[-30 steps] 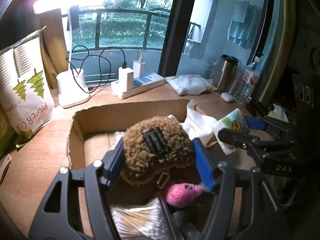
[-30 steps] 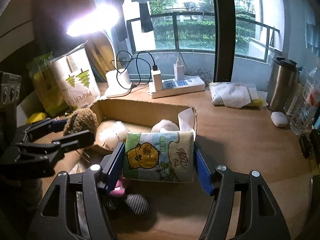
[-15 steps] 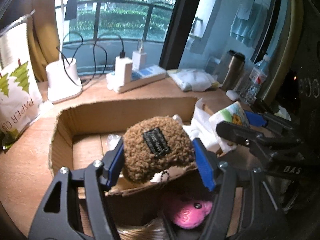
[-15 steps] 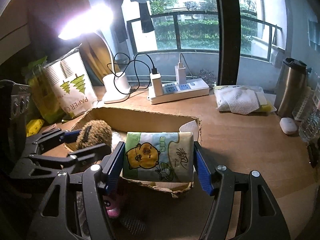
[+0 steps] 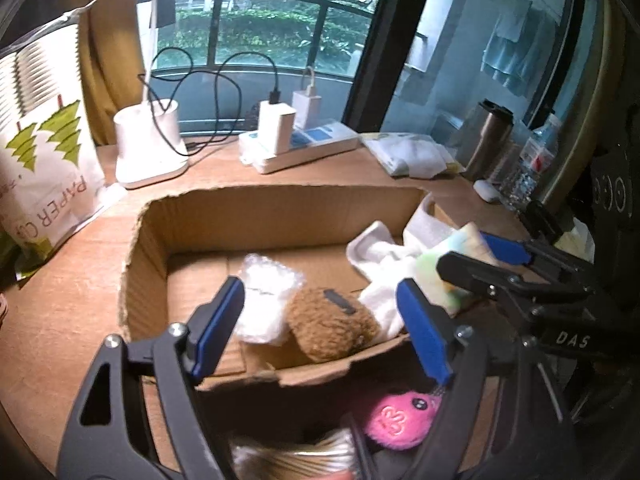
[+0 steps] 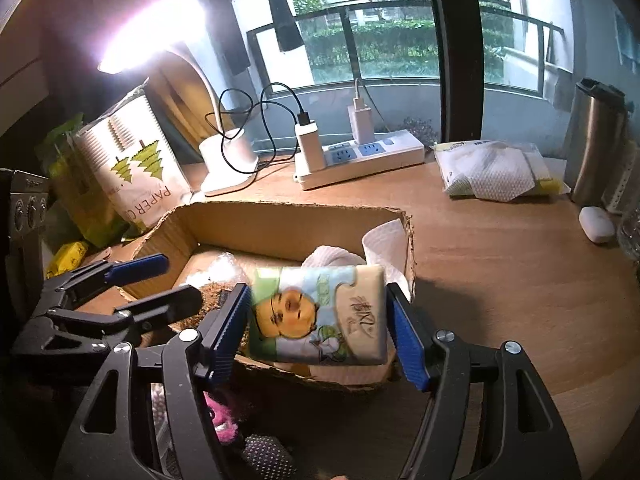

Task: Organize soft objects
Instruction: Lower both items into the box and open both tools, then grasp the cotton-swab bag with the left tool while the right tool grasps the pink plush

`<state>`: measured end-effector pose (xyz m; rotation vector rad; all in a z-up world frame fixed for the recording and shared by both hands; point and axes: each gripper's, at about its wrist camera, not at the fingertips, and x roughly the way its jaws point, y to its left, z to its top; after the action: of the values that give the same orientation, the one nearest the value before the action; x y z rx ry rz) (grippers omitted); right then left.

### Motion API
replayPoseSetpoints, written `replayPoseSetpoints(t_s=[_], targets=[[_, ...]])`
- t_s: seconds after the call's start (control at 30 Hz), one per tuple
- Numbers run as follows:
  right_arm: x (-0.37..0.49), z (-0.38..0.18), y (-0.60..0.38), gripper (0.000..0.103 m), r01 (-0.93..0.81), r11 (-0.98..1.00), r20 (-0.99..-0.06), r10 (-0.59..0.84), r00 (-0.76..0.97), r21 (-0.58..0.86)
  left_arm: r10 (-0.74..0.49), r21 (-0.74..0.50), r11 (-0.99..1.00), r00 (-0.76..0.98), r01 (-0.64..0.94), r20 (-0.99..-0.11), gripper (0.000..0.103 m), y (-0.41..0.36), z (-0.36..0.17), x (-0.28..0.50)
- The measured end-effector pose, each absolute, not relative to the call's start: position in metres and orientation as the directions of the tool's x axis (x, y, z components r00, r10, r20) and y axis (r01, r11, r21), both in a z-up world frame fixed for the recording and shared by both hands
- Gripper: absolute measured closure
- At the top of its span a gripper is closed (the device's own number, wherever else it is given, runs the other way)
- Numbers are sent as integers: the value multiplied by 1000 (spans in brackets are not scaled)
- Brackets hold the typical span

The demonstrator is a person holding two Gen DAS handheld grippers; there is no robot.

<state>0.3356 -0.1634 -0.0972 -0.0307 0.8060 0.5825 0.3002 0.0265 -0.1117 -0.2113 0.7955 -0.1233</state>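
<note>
The cardboard box [image 5: 256,216] sits near the front edge of the wooden tabletop [image 6: 500,264], its rough-torn near wall low and its far wall higher; bare wood runs open to the box's right as far as the tabletop's right edge, while the back edge is crowded by a white power strip [image 6: 360,160], a lamp base [image 5: 148,148] and a paper-cup bag [image 5: 40,152] at the left. Inside the box, a curly brown plush pouch [image 5: 330,324] with a dark patch lies against the near wall, touching a crinkly clear packet [image 5: 266,300] on its left and a soft white cloth [image 5: 380,276] on its right. The left gripper [image 5: 320,332] hangs over that near wall, its jaws opening, the blue pads standing clear of the pouch on both sides, so it is released. The right gripper [image 6: 316,332] is at the box's near right corner with jaws also opening; the glossy printed tissue pack [image 6: 320,316] is between its pads, blurred, and a thin gap shows at each side, so it looks let go. Outside the near wall, at the tabletop's front edge, lie a fuzzy pink plush [image 5: 400,416] and a pack of cotton swabs [image 5: 292,456]
</note>
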Motion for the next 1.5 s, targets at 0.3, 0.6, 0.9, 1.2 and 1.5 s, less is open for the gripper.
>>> replayPoseSetpoints(t_s=[0.3, 0.6, 0.9, 1.2, 1.5], targets=[[325, -93, -166, 18, -494, 851, -681, 470, 562, 180, -180, -236, 972, 709, 20, -682, 23, 34, -105, 287], [300, -83, -165, 18, -503, 849, -673, 468, 574, 161, -192, -236, 971, 723, 41, -664, 23, 29, -97, 265], [273, -80, -161, 18, -507, 849, -672, 462, 579, 147, -198, -240, 970, 728, 47, -656, 23, 30, -97, 236], [253, -88, -150, 18, -513, 848, -687, 453, 568, 134, -200, -255, 966, 724, 35, -660, 23, 41, -106, 213], [244, -105, -132, 18, -534, 836, -717, 447, 535, 123, -197, -279, 960, 714, 2, -672, 23, 56, -124, 200]])
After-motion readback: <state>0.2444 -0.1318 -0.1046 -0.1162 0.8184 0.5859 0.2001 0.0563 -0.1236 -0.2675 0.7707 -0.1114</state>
